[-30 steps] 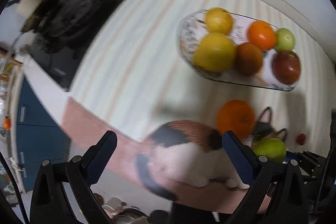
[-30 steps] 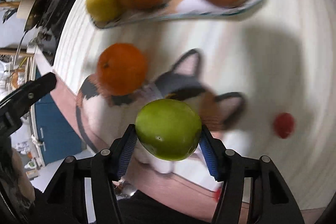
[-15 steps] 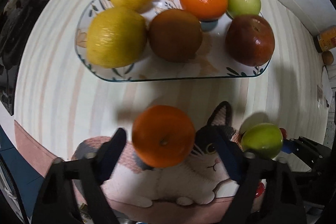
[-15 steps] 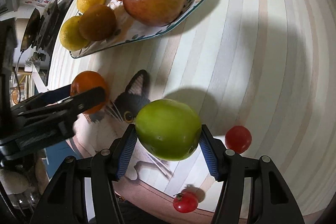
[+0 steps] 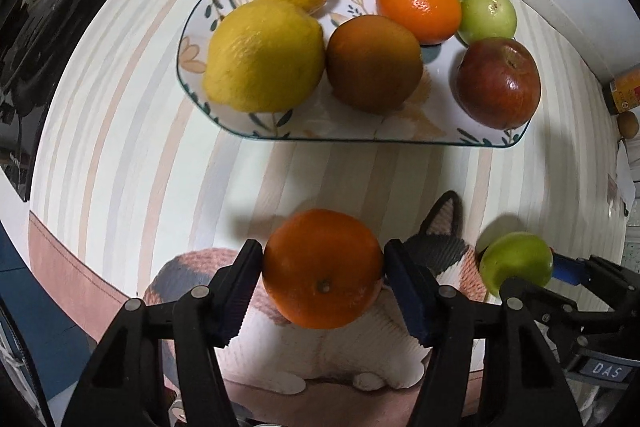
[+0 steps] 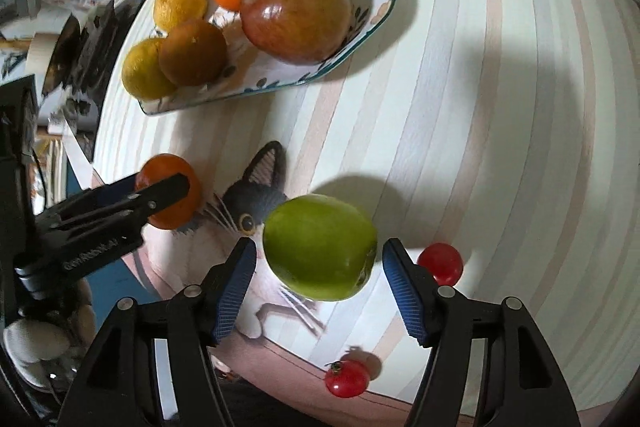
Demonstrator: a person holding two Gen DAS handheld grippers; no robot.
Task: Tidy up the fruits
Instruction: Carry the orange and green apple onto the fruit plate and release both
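My left claw (image 5: 323, 269) is clamped on an orange (image 5: 322, 268), both blue pads pressed against its sides, and it hangs above the cat-print mat (image 5: 320, 359) on the striped table (image 5: 120, 131). Ahead of that claw sits the oval plate (image 5: 360, 137), carrying two lemons (image 5: 264, 55), a brownish round fruit (image 5: 374, 63), a small orange (image 5: 418, 3), a pale green apple (image 5: 486, 15) and a red apple (image 5: 498, 83) (all packed close, several touching). Off to the right of my left claw, my right claw (image 6: 319, 261) has a green apple (image 6: 320, 247) between its fingers; from its own camera I see a sliver of gap on each side of the fruit, so I cannot tell whether it is gripping or slightly parted. Just right of that claw a cherry tomato (image 6: 440, 263) lies on the table, and a second tomato (image 6: 346, 378) lies nearer me, by the table's edge. The plate is ahead and to the left of my right claw.
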